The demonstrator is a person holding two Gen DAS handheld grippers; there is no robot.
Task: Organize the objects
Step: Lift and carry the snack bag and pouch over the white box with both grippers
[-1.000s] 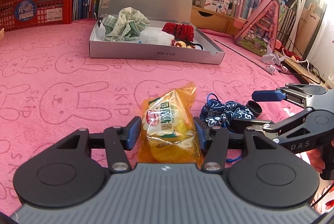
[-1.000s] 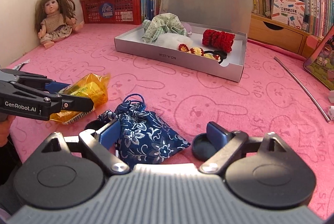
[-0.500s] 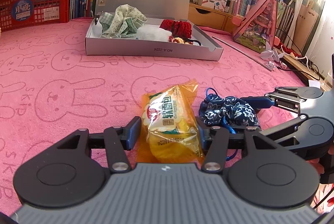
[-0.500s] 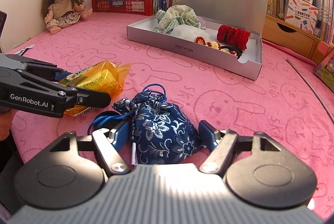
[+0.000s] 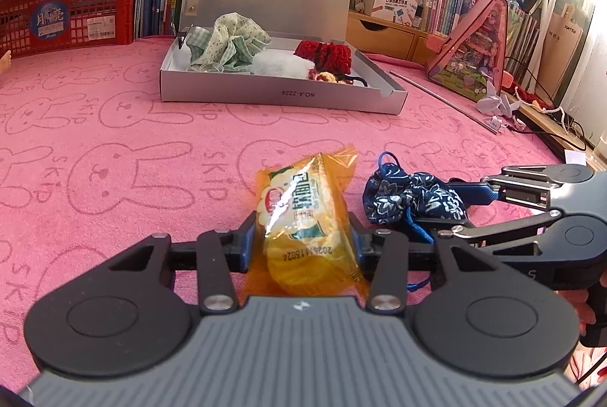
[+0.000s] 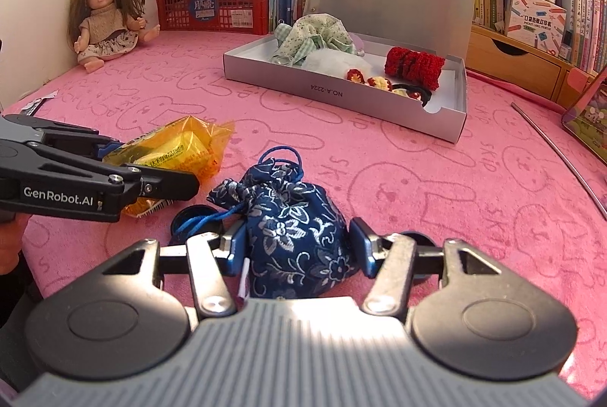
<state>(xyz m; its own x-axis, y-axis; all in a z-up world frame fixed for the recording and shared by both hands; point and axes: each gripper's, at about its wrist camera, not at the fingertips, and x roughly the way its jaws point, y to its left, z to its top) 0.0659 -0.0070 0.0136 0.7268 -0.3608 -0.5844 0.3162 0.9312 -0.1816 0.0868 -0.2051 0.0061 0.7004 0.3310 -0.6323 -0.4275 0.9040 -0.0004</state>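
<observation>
Left wrist view: snack packet (image 5: 307, 221) lay on the pink cloth (image 5: 114, 149), left gripper (image 5: 299, 236) clamped across its middle; crinkly, light, likely slippery. Soft drawstring pouch (image 6: 296, 232) sat just beside it, between the right gripper (image 6: 297, 247) pads, contact unclear. Both grippers low, level, aimed at the open box (image 6: 341, 92).

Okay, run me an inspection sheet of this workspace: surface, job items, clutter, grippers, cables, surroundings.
Surface: pink bunny-print cloth.
Job's things: yellow snack pack; blue floral pouch; open grey box holding fabric pieces.
Clutter: metal rod; black discs by the pouch.
Grippers: left gripper shut on the pack; right gripper around the pouch, grip unclear.
Cables: wires at the right edge.
Surroundings: doll, red crate, bookshelves.
</observation>
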